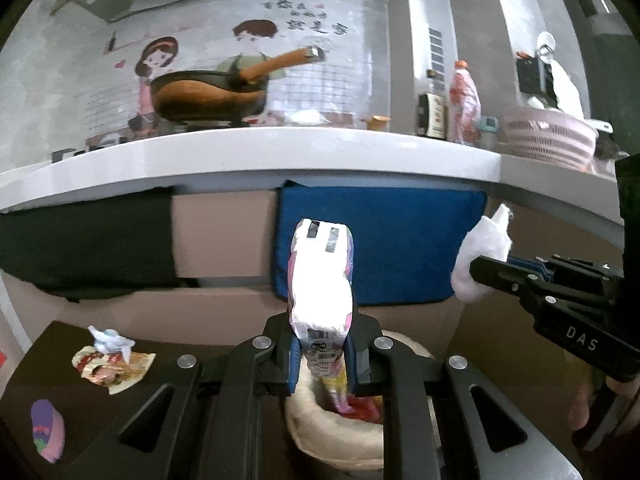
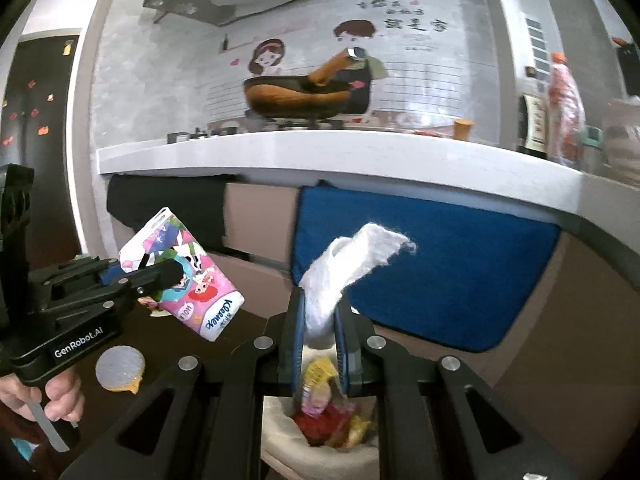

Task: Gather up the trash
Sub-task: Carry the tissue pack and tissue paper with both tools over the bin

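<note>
My left gripper [image 1: 320,350] is shut on a pink cartoon-printed Kleenex tissue pack [image 1: 322,284], held upright above a cream bin [image 1: 332,436] with colourful wrappers inside. The same pack [image 2: 184,276] shows at the left of the right wrist view, in the left gripper [image 2: 160,276]. My right gripper [image 2: 320,332] is shut on a crumpled white tissue [image 2: 352,264], hanging over the bin [image 2: 280,436] and its wrappers [image 2: 328,412]. In the left wrist view the tissue [image 1: 480,252] and the right gripper [image 1: 484,270] sit at the right.
A dark low table [image 1: 48,356] holds a crumpled wrapper [image 1: 112,364] with a blue-white scrap and a purple packet [image 1: 48,430]. A round foil lid [image 2: 120,368] lies there too. Behind are a white counter [image 1: 256,152], a blue cloth [image 1: 380,240], a wok, bottles and a pink basket [image 1: 548,136].
</note>
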Available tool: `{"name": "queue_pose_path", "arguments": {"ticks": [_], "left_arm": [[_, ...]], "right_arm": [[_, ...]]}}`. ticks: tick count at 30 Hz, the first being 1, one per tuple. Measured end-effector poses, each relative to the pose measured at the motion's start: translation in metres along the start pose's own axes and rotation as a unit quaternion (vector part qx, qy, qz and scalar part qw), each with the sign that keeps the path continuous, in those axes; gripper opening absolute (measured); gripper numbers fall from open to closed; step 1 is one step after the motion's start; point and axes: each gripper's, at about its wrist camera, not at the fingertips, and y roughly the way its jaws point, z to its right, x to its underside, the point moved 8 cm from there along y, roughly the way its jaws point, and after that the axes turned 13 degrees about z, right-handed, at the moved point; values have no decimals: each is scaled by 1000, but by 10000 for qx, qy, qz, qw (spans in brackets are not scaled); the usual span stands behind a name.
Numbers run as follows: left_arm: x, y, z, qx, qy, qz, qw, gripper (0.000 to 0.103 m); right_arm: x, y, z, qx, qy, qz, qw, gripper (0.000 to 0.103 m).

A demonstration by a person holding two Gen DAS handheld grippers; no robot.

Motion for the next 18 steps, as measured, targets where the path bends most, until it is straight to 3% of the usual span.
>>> {"name": "queue_pose_path", "arguments": {"ticks": [10,18], "left_arm": [[23,15,21,43,101,-285,9995,18],[47,38,15,187,-158,-546,9982,18]], "right_arm": [[28,-5,32,125,336,-78,9993,13],[50,12,35,81,461,-246,9986,14]]}}
